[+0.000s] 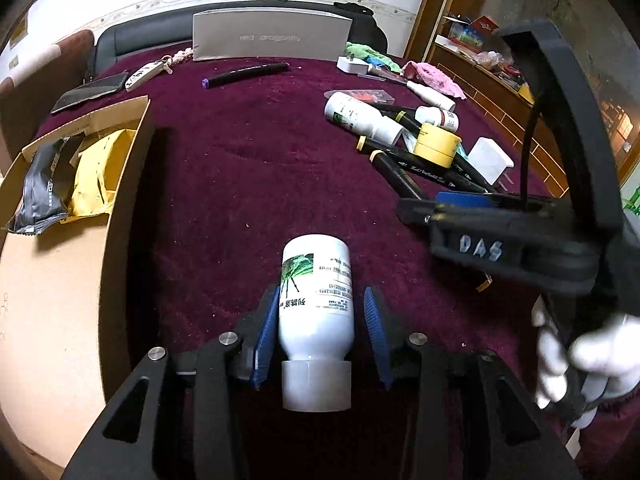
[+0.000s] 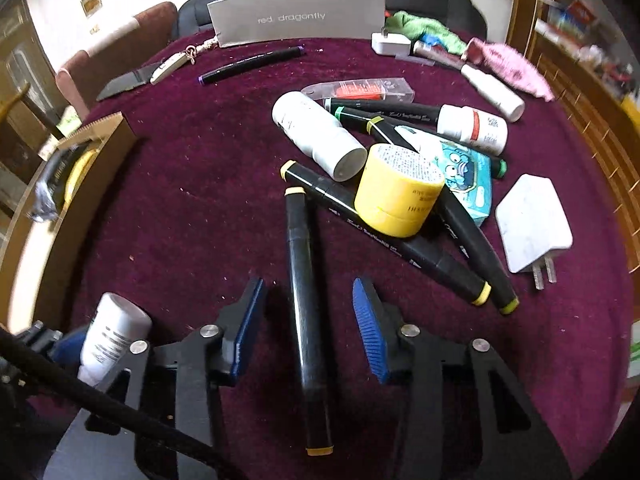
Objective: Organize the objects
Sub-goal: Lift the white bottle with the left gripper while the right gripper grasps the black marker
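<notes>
A white bottle (image 1: 316,300) with a green-leaf label lies on the maroon cloth (image 1: 240,184) between the fingers of my left gripper (image 1: 322,296). The left pad touches it and the right pad stands a little apart, so the gripper is open. My right gripper (image 2: 308,286) is open astride a black marker with yellow ends (image 2: 306,320), with a gap on each side. The same bottle (image 2: 112,336) shows at the lower left of the right wrist view. The right gripper (image 1: 424,210) hangs over the pile in the left wrist view, held by a white-gloved hand (image 1: 580,356).
A cardboard box (image 1: 52,300) at the left holds a yellow packet (image 1: 96,176) and a black packet (image 1: 44,188). The pile holds a yellow tub (image 2: 396,196), a white bottle (image 2: 316,132), several markers, a white plug (image 2: 532,228) and a teal pack (image 2: 468,176). A grey box (image 2: 296,16) stands behind.
</notes>
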The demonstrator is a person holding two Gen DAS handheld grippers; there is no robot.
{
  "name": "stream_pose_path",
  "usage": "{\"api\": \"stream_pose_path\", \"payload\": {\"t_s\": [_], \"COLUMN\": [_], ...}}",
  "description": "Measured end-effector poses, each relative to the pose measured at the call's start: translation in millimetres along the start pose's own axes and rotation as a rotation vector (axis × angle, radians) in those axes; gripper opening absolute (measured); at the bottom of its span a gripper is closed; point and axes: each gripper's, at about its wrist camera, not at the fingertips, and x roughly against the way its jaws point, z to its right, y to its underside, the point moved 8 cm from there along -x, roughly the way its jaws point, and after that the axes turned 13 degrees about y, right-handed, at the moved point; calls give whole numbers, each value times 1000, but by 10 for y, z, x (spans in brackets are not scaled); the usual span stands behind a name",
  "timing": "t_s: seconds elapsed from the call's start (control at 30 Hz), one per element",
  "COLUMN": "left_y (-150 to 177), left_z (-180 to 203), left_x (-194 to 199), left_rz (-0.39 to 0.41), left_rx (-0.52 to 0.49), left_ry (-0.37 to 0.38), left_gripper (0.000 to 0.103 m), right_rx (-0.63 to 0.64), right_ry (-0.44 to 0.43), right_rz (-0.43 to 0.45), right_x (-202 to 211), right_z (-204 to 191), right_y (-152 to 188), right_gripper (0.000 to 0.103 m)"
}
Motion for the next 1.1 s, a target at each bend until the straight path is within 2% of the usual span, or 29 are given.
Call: {"api": "stream_pose_path", "payload": {"t_s": [0.03,0.1,0.17,0.37,0.7,0.87,1.0,1.1], "left_y": [2,4,17,44,43,-74,-208,-284], "left_z": [-3,-22,-11,69,31,-340,-809,-1147], "left_x": [9,30,63,264,900,1332,1611,1721], "left_rz": [4,10,19,71,180,267,316,322], "left_rx": [5,18,18,16,60,97,134,146], "left_ry": [15,37,48,73,146,86,-6,-81], "left_gripper": [36,29,29,29,29,29,29,29], "right_rx": [12,12,17,-15,-85,-79,-77,-75], "right_ry": [23,21,14,-59,-217,-353,-458,-523], "right_rz": [14,16,9,7,72,71,46,20], "right_x": [11,47,64,195,834,1082,1128,1094], "right_z": [-24,-58,-83,-116,-207,-530,-886,-1163], "right_y": [7,25,42,161,137,-21,-159,-262], "right_gripper": [35,18,12,12,13,13,13,13]}}
